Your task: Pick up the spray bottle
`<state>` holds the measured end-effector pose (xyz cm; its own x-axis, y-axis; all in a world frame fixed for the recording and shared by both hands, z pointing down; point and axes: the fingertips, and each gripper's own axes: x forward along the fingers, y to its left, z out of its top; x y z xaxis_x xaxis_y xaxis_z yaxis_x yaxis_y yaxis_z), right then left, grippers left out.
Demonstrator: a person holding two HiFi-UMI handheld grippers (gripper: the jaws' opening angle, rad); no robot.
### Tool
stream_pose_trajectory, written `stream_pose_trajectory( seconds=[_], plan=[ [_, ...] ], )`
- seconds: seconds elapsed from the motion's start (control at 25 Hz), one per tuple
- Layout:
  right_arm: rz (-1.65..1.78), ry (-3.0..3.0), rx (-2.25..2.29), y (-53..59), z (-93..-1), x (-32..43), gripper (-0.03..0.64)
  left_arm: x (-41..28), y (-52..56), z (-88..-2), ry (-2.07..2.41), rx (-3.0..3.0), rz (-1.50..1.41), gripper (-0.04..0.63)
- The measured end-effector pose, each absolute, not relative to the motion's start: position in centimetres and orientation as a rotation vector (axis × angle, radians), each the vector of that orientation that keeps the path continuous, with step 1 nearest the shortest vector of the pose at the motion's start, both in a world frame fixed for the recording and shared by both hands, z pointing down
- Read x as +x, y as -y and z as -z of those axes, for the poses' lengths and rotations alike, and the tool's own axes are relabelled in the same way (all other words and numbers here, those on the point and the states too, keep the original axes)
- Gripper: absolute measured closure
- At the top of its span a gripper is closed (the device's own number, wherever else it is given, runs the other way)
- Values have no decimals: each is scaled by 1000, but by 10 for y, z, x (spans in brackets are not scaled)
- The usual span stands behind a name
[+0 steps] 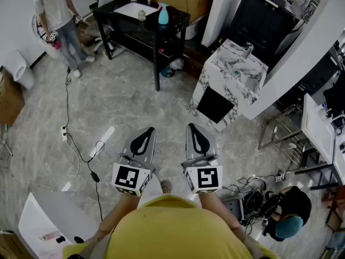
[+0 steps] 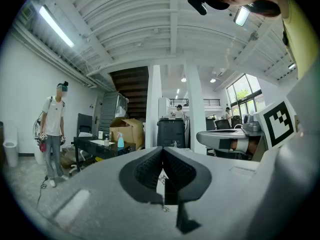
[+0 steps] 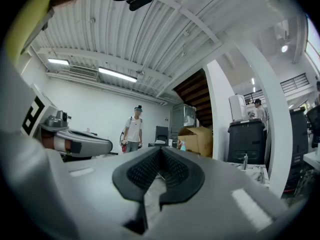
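Grey floor (image 1: 124, 101): one spray bottle (image 1: 163, 16), two tongs (image 1: 145, 131) (image 1: 195, 128)

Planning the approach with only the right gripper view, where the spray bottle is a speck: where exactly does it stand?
Observer: In the head view, the blue spray bottle stands upright on the black table, near its right end, next to a small jar.
Operator: Is the left gripper free to take it?
Observer: Yes. The left gripper view shows the left gripper with its jaws together and nothing between them.
Operator: Anything on the floor on the way?
Observer: A black cable trails over the floor left of the straight path, and the marble counter stands to the right.
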<state>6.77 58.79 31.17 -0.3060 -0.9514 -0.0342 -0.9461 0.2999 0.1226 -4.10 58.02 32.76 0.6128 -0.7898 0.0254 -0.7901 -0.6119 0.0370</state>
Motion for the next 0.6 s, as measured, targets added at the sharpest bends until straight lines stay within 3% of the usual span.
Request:
stream_pose_trajectory(
  seconds=[0.44, 0.6],
  plan=[
    [165, 2501, 1857, -506, -324, 76, 615, -35, -496, -340, 1324, 2788, 20, 594],
    [137, 2519, 1832, -445, -328, 65, 577, -46, -432, -337, 1331, 2811, 23, 594]
  ],
)
